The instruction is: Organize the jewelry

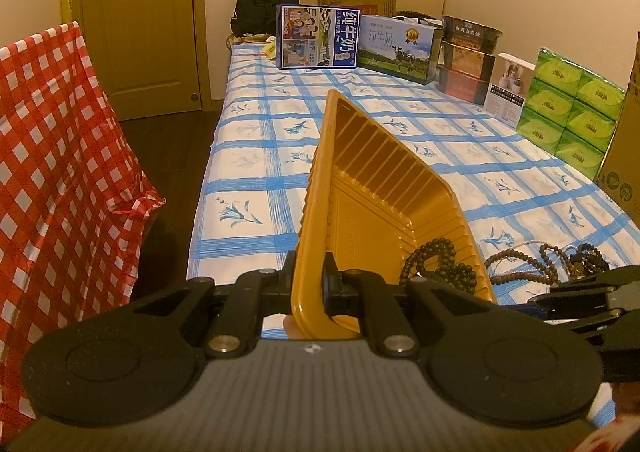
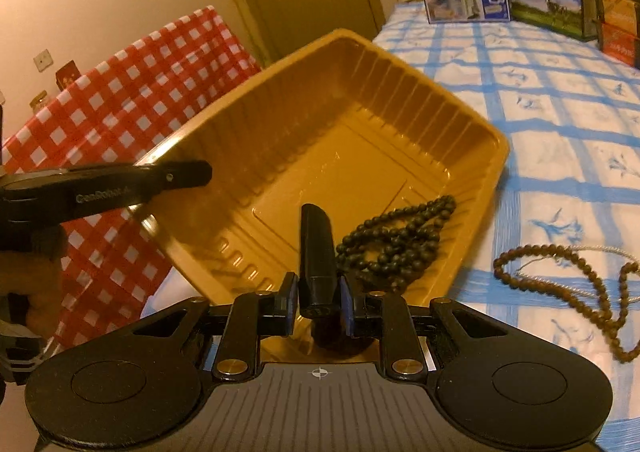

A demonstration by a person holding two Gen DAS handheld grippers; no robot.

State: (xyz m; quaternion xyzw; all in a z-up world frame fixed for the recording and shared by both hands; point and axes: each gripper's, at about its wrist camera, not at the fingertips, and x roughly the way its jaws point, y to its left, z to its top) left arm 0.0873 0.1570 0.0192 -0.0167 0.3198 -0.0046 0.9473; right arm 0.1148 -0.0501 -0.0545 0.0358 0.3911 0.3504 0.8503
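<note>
My left gripper is shut on the rim of a yellow plastic tray and holds it tilted above the bed; the tray also shows in the right wrist view. A dark bead bracelet lies in the tray's lower corner, also seen in the left wrist view. My right gripper is shut on a black oblong object over the tray's near edge. A brown bead necklace with a pale cord lies on the bedsheet to the right, also in the left wrist view.
The bed has a blue checked sheet. Milk cartons, dark boxes and green tissue packs line its far and right sides. A red checked cloth covers furniture on the left. A door stands behind.
</note>
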